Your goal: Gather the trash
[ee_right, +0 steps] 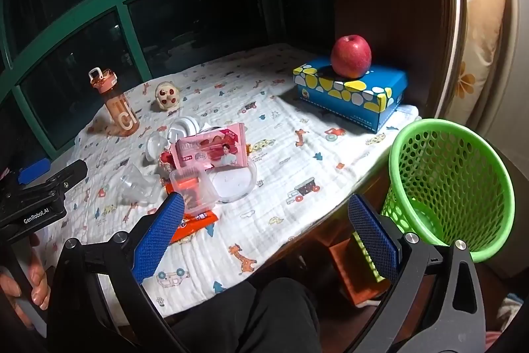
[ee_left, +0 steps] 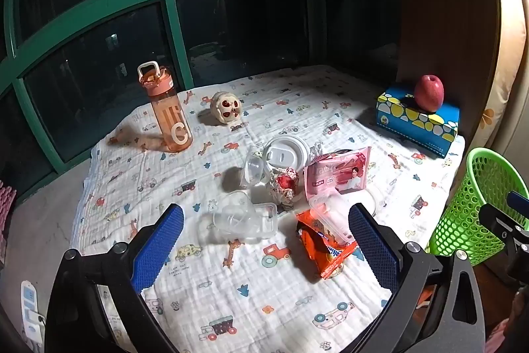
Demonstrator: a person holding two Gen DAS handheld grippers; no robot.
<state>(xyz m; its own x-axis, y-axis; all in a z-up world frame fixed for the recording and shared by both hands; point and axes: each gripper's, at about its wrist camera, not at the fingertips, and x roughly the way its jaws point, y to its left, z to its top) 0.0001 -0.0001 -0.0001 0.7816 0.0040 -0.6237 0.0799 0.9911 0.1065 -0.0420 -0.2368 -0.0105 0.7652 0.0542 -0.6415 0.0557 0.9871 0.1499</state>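
A table covered with a white cloth [ee_left: 264, 296] printed with cars and giraffes is carrying a cluster of trash near its middle. The left gripper [ee_left: 264, 240] is hovering above the near part of the cloth with its blue pads [ee_left: 158, 248] spread wide and nothing between them; beyond its tips an orange snack wrapper [ee_left: 325, 248] is lying flat, with a clear plastic box [ee_left: 246, 220] just to its left. Behind these, a pink snack packet [ee_left: 337, 176] is standing tilted, a white cup lid [ee_left: 286, 153] is leaning behind it, and a crumpled red-and-silver wrapper [ee_left: 284, 187] is sitting between the lid and the packet.

The right gripper [ee_right: 266, 240] is likewise hanging released over the table's near right edge, grasping nothing. A green mesh basket [ee_right: 456, 187] is standing just off the table's right side, tilted with its mouth toward the table. At the far right corner a red apple [ee_right: 351, 57] is resting on a blue patterned box [ee_right: 347, 96]. At the far left an orange water bottle [ee_right: 117, 108] is standing upright, with a small round toy [ee_right: 167, 96] beside it. The person's hand [ee_right: 23, 286] is gripping the left tool's handle at the lower left of the right wrist view.
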